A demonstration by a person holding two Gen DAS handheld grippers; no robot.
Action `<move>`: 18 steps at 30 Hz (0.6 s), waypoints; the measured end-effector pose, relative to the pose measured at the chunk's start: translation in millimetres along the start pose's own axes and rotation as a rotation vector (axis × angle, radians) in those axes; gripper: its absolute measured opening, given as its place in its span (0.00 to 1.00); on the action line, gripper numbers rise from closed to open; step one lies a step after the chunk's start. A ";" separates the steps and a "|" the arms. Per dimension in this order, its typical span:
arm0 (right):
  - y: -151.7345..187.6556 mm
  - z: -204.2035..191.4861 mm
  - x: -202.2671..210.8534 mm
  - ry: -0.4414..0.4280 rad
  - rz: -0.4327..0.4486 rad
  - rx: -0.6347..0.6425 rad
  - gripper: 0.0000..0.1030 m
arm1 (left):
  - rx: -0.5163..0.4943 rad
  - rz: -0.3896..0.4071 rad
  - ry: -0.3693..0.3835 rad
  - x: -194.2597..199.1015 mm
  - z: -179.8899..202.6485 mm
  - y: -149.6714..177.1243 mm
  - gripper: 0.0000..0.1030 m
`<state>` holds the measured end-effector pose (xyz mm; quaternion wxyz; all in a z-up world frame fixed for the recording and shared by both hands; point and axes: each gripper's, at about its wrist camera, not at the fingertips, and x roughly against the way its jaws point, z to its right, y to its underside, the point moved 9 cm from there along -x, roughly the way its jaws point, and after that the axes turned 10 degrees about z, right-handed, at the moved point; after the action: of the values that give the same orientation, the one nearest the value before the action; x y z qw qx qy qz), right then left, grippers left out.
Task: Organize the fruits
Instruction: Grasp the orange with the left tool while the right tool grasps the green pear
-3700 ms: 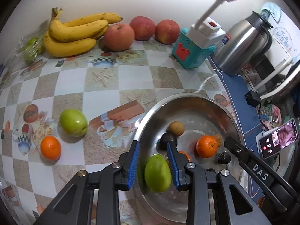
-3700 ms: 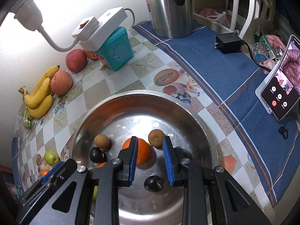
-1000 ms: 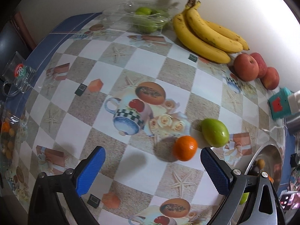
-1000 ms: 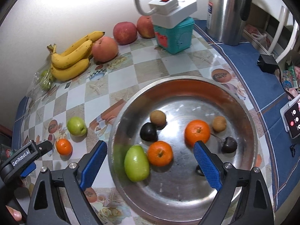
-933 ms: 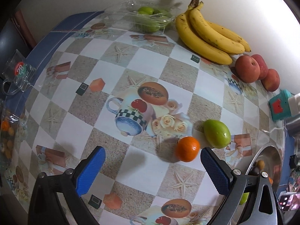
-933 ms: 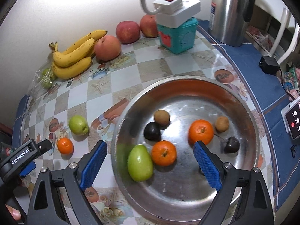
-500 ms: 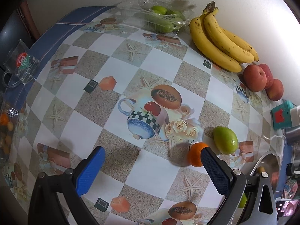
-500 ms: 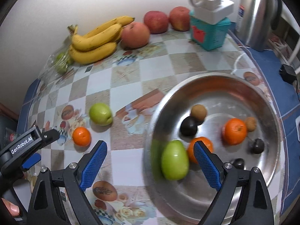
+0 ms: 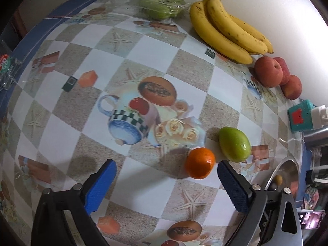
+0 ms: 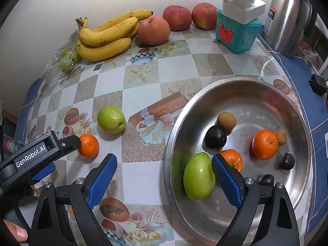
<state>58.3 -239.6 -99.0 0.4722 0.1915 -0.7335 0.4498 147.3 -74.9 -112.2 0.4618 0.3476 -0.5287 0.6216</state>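
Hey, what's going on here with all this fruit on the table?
A person holding a tool in each hand is sorting fruit into a metal bowl. The left tool is closing around a loose orange on the tablecloth, not yet gripping it; a green fruit sits right beside it. The right tool hangs open over the bowl's rim, holding nothing. The bowl already holds several fruits.
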 end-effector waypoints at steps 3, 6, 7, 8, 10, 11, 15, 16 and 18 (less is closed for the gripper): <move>0.3 1.0 -2.4 -0.001 -0.002 -0.006 0.91 | -0.012 0.004 0.008 -3.6 2.2 1.1 0.90; 0.8 2.0 -4.0 0.000 -0.006 -0.009 0.91 | -0.012 -0.007 0.033 -7.9 6.8 1.0 0.83; 0.7 2.6 -4.2 0.001 -0.006 -0.011 0.91 | -0.012 -0.009 0.042 -8.7 7.9 1.4 0.82; 0.5 3.0 -4.4 0.002 -0.006 -0.012 0.91 | -0.015 -0.011 0.051 -13.8 13.2 0.2 0.79; -0.1 3.8 -4.3 0.005 -0.005 -0.013 0.91 | -0.020 -0.013 0.068 -16.9 20.1 0.2 0.73; -0.4 4.4 -4.3 0.007 -0.005 -0.013 0.91 | -0.022 -0.013 0.080 -19.1 24.9 0.0 0.69; -0.4 6.4 -3.9 0.011 -0.004 -0.017 0.91 | -0.023 -0.023 0.134 -23.7 37.9 1.4 0.44; -0.5 6.9 -3.8 0.013 -0.003 -0.017 0.91 | -0.021 -0.026 0.149 -23.6 41.2 1.6 0.40; -0.8 7.8 -3.8 0.017 -0.001 -0.018 0.91 | -0.026 -0.024 0.160 -22.6 45.7 0.5 0.35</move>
<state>56.6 -247.1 -103.0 0.4804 0.1837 -0.7335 0.4444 151.8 -124.2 -124.1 0.5143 0.2970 -0.4942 0.6348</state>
